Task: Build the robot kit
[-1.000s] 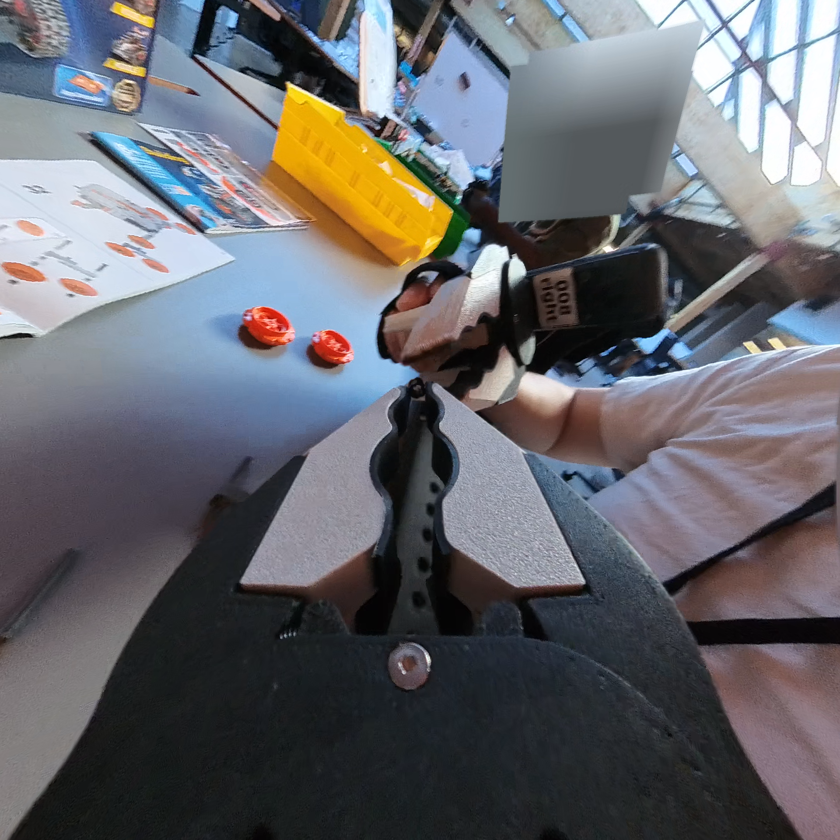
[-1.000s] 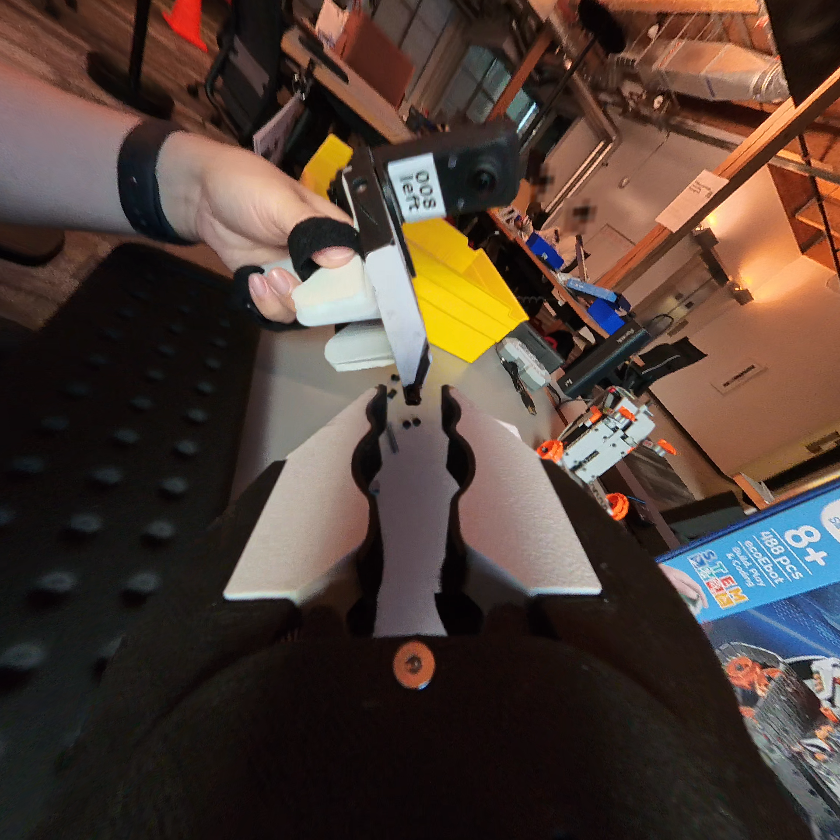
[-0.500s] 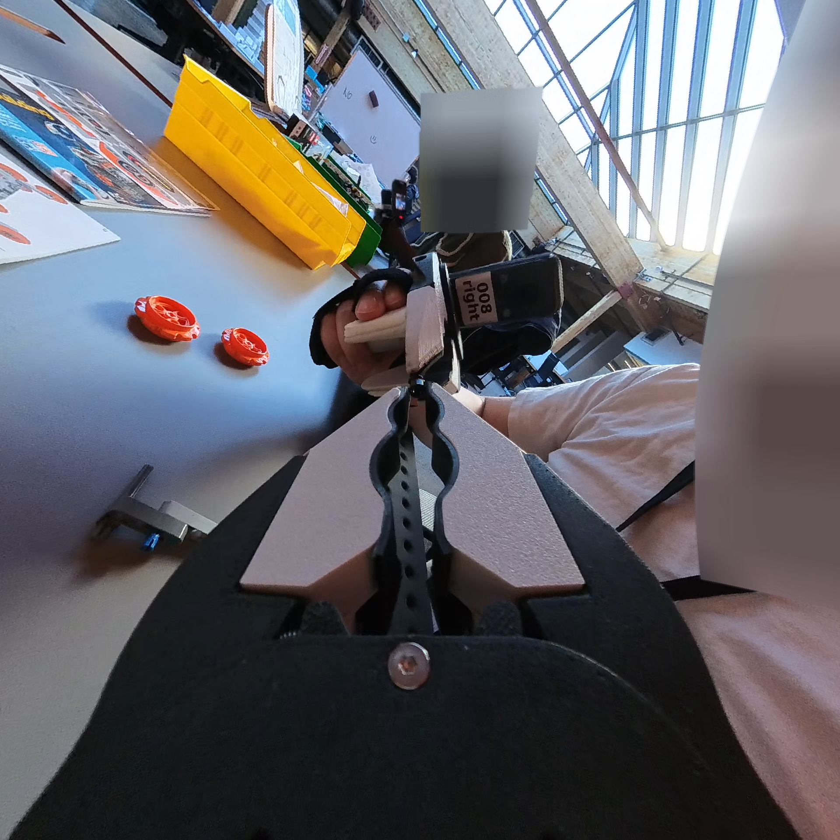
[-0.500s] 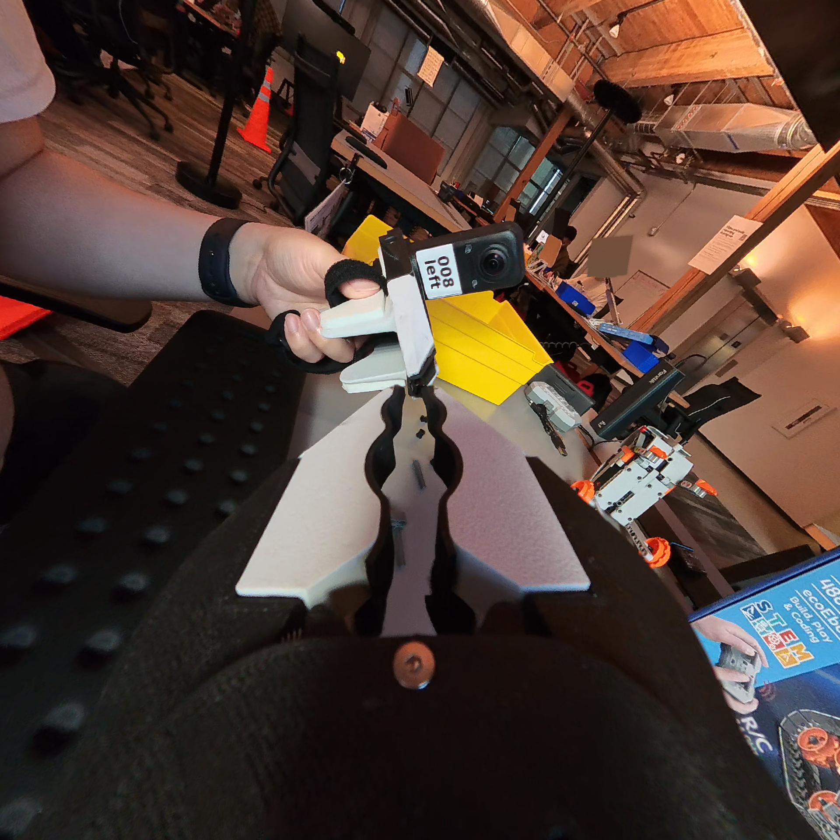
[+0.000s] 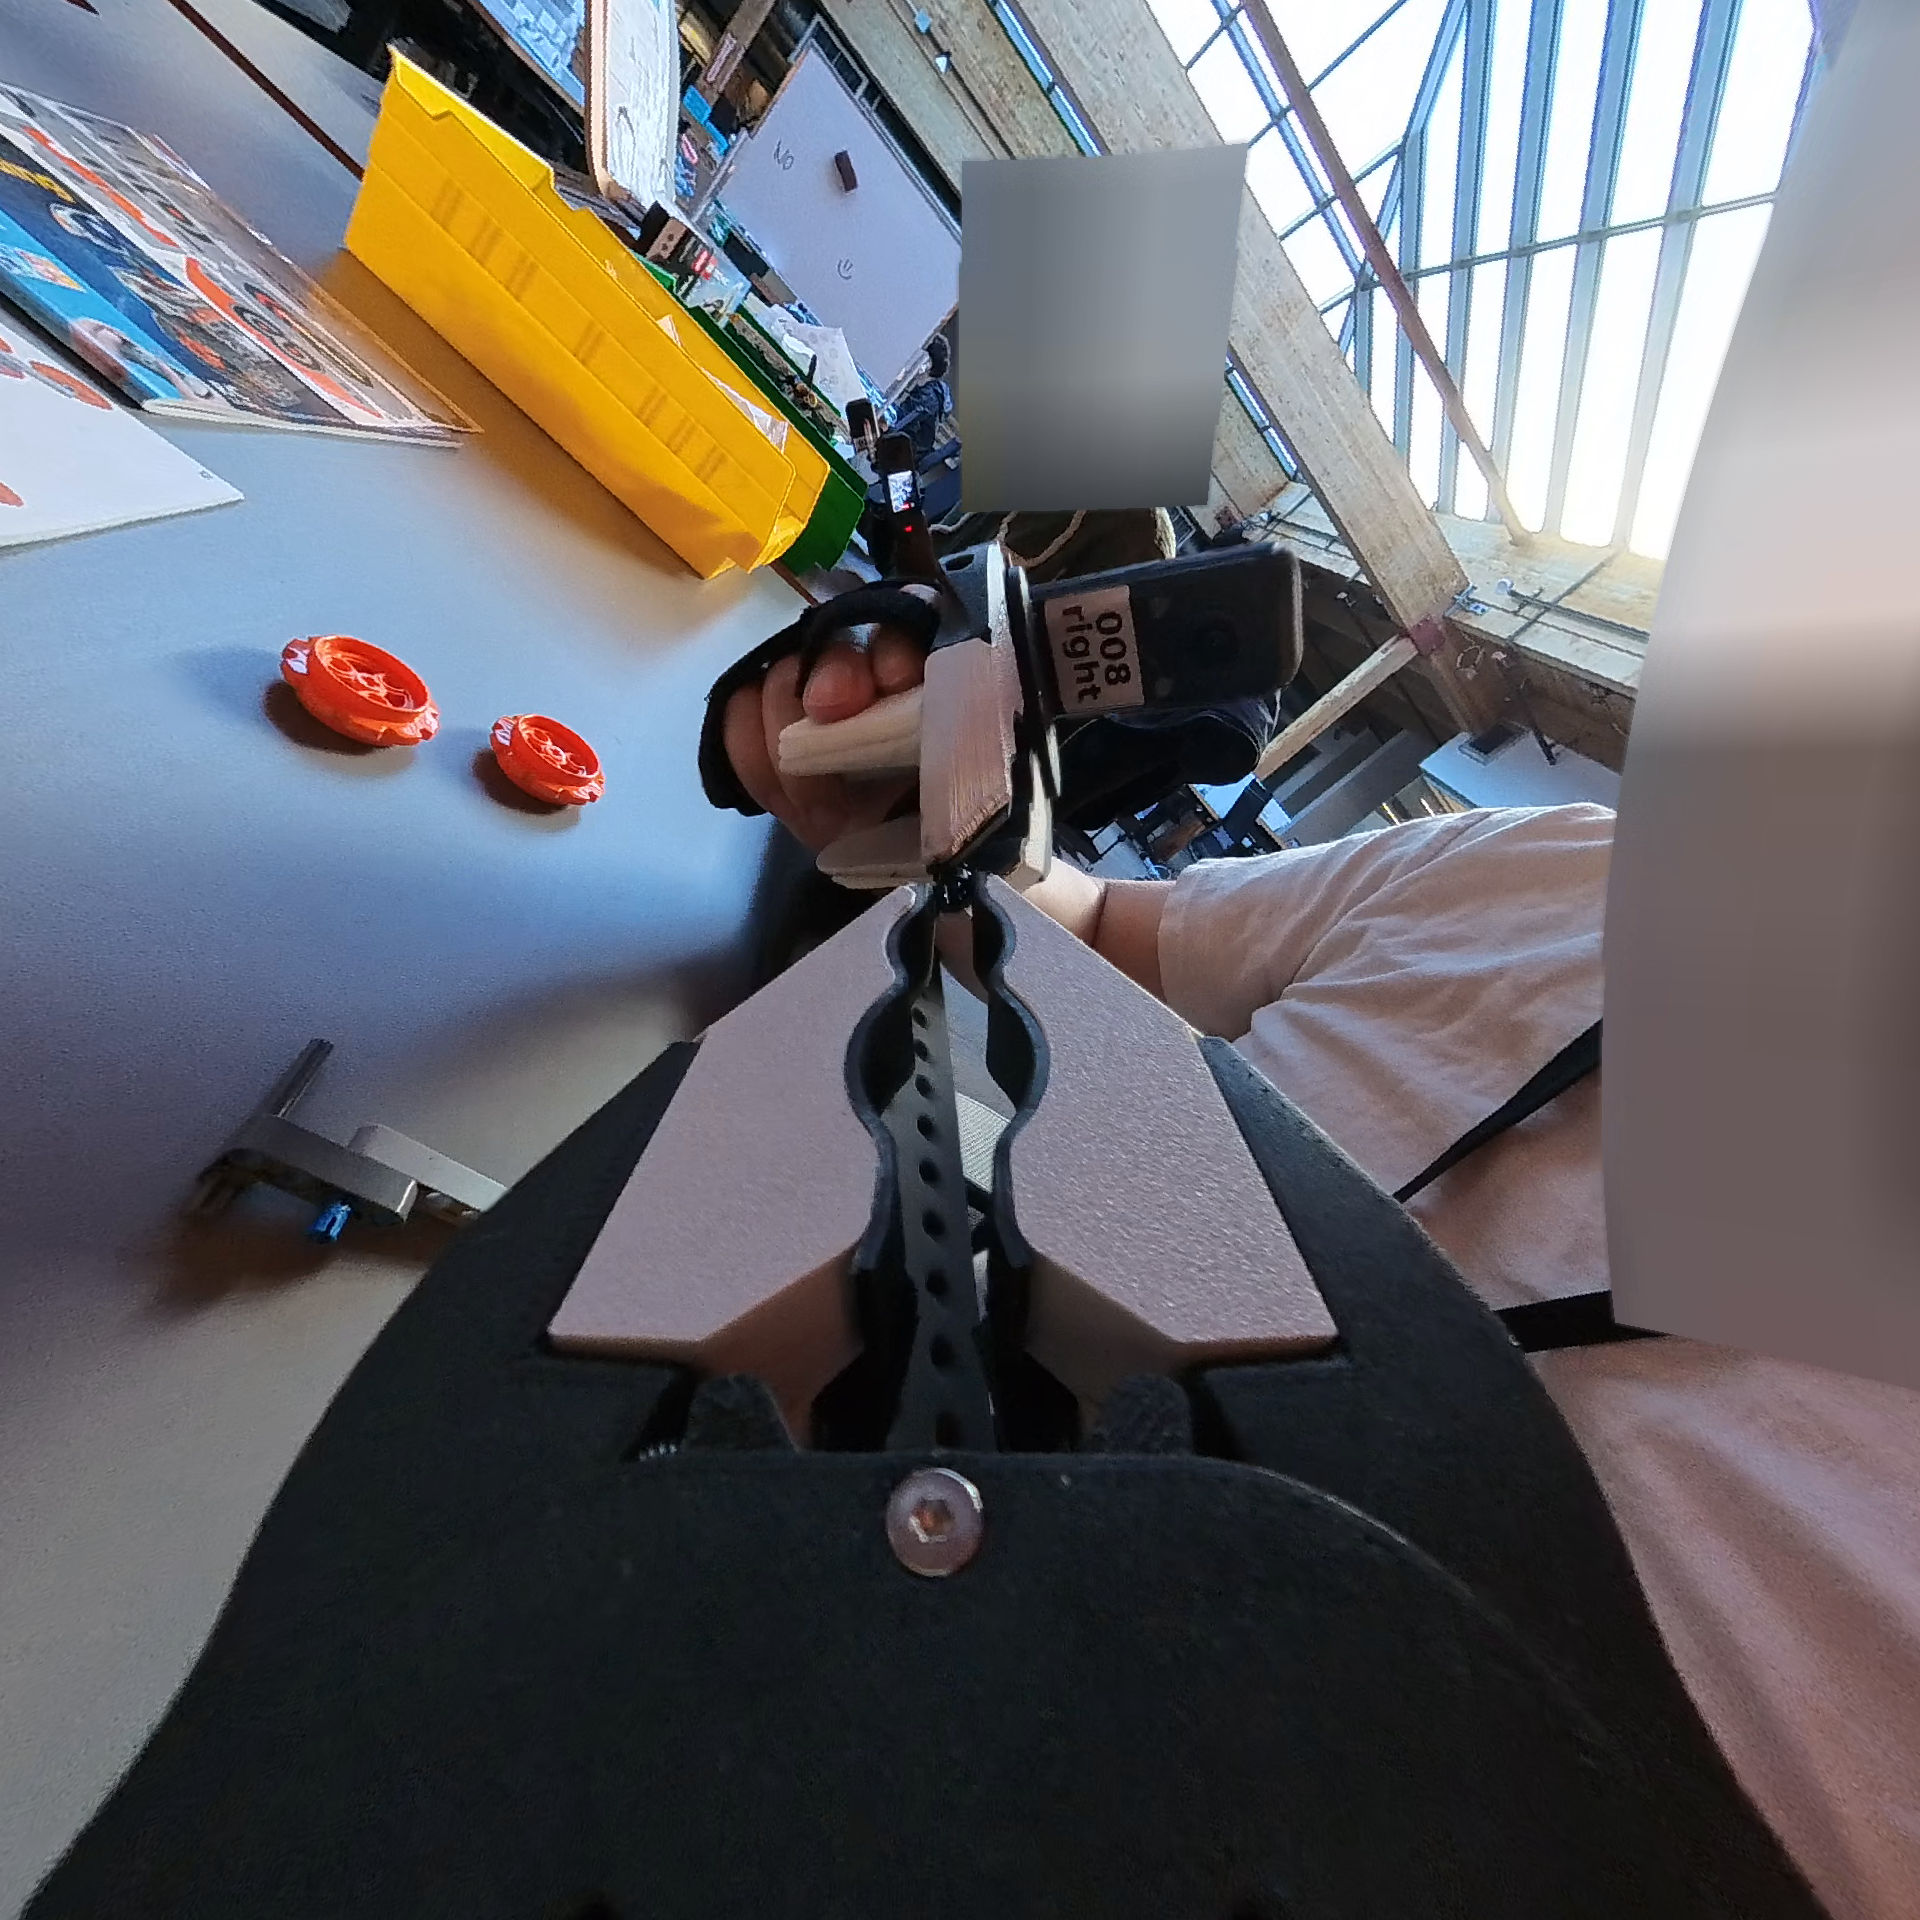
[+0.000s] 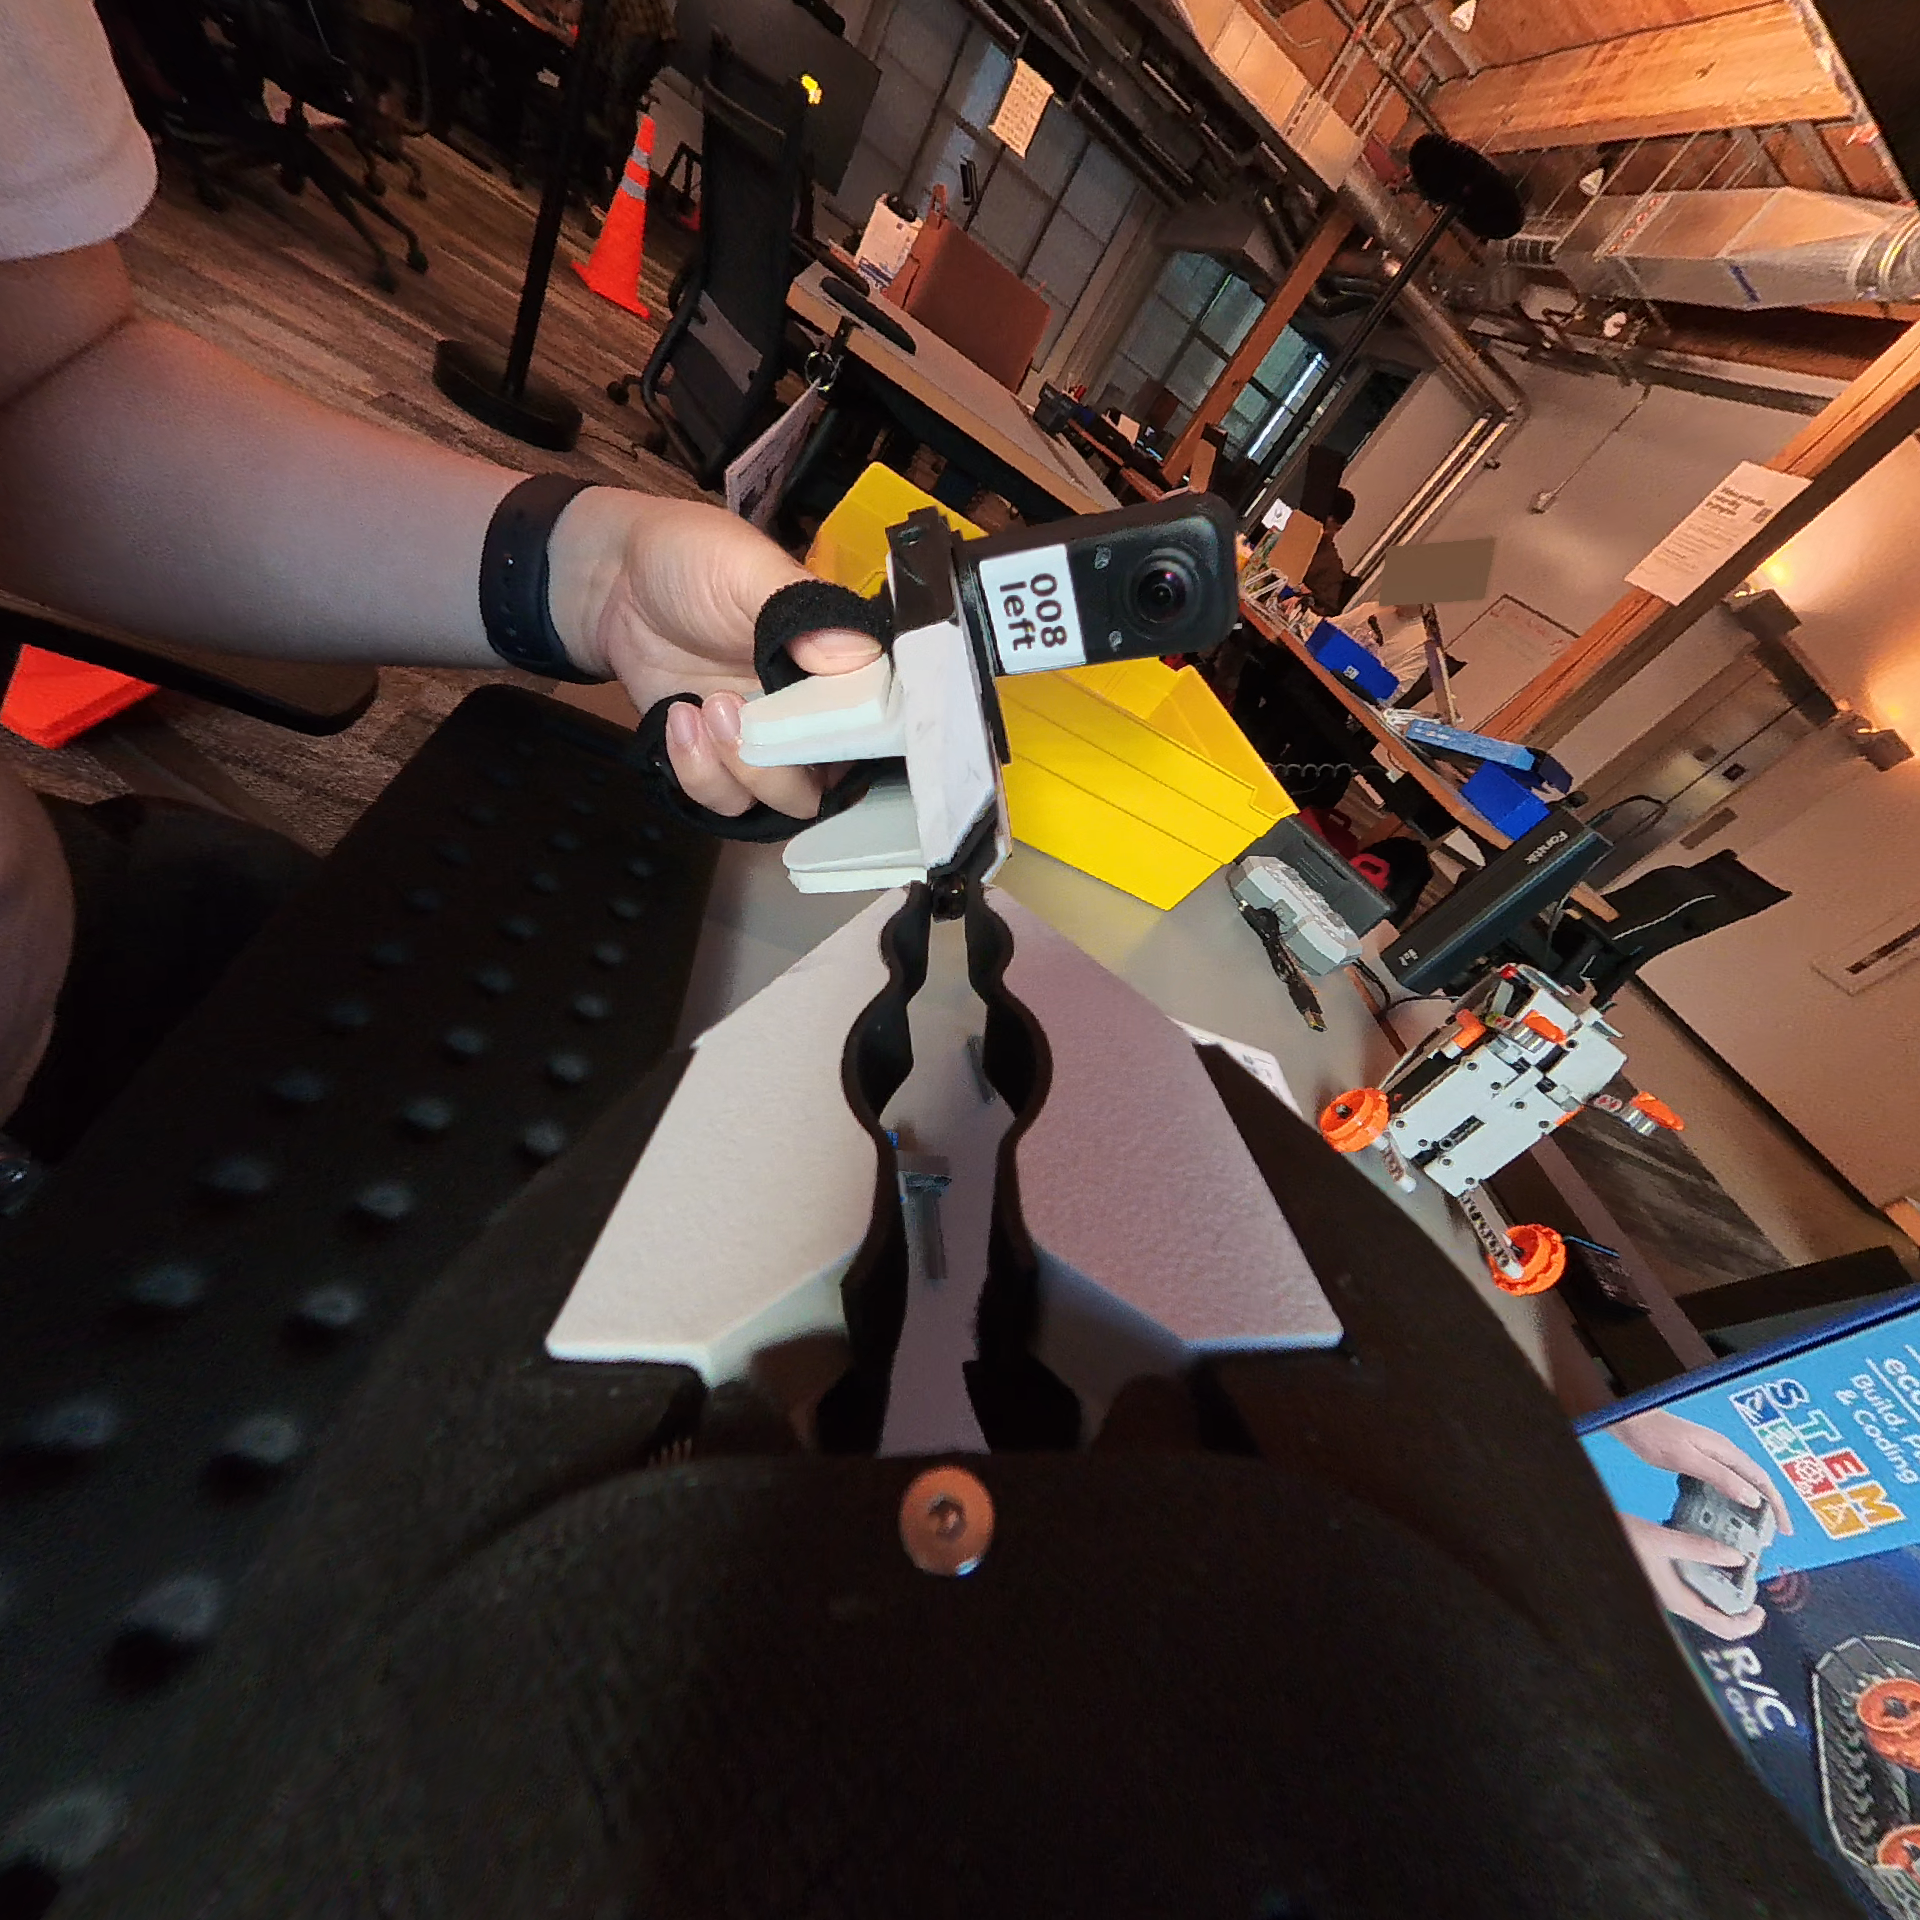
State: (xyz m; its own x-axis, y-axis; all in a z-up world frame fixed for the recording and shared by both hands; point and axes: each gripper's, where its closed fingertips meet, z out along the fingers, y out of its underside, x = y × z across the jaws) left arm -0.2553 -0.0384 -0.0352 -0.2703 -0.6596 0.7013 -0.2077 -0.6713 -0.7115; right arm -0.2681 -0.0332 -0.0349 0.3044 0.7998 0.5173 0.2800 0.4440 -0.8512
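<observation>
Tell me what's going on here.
A person holds a claw in each hand, tip to tip by the grey table. The left claw is shut on a black holed beam lying lengthwise in it; the right claw pinches the beam's far end. Two orange wheels and a grey bracket lie on the table.

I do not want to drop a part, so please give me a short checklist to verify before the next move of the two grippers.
1. Left gripper holds the black beam: ok, clamped between its fingers along their length.
2. Beam end reachable: ok, it reaches the left tips.
3. Right gripper lined up with that end: ok, the two grippers meet tip to tip.
4. Right gripper pinching the beam end: cannot tell, something small and dark sits at its tips.
5. Orange wheels and grey bracket out of the way: ok, they lie apart on the table.
</observation>
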